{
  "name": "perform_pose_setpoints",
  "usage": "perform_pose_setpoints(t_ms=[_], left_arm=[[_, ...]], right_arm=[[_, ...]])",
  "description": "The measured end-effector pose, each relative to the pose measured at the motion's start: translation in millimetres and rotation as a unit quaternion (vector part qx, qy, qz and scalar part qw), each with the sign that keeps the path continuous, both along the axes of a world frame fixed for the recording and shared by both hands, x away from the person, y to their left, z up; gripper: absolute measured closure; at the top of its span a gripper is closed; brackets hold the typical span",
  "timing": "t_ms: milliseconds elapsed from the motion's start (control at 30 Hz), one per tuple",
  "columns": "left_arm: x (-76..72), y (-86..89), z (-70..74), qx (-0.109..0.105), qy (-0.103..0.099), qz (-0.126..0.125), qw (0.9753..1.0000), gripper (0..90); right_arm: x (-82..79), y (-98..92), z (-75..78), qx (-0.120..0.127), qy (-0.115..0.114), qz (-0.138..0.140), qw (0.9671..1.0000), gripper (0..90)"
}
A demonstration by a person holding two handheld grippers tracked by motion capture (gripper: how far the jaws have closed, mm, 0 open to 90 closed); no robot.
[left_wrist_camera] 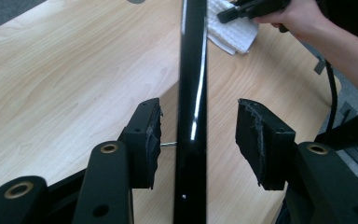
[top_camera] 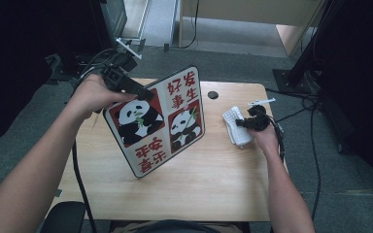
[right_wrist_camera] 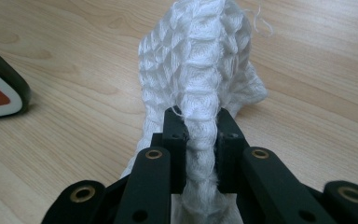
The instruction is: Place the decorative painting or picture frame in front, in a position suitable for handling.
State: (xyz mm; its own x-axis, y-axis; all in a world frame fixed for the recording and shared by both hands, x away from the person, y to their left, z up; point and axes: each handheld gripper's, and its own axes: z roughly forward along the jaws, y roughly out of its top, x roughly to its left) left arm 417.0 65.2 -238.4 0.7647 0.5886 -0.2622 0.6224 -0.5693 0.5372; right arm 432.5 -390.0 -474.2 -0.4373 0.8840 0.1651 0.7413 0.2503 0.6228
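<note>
White cloth (right_wrist_camera: 200, 70) pinched, R gripper (right_wrist_camera: 200, 154).

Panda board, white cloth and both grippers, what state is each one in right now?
Panda board: tilted on its lower edge on the table.
White cloth: bunched, one fold pinched.
Left gripper: open, jaws on either side of the board's edge, gaps on both sides.
Right gripper: shut on the cloth.

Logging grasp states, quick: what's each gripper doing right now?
Left gripper: open, jaws either side of the panda board edge, not touching.
Right gripper: closed on the white cloth.
</note>
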Motion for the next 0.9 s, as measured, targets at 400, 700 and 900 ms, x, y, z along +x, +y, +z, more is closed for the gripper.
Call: perform_pose_setpoints(t_ms=[400,700,900], left_arm=[[-13.3,24.3,-0.8,-0.018,-0.021,0.005,0.9996,47.2],[-28.5,38.7,-8.0,-0.035,-0.038,0.016,0.9985,46.6],[-40.3,49.2,-19.8,-0.046,-0.038,0.021,0.9980,46.7]], right_arm=[[-11.6,15.2,29.5,0.014,-0.022,0.029,0.9992,79.0],[-20.7,28.7,44.8,0.011,-0.022,0.054,0.9982,78.9],[-24.1,35.2,48.5,0.008,-0.023,0.072,0.9971,78.9]])
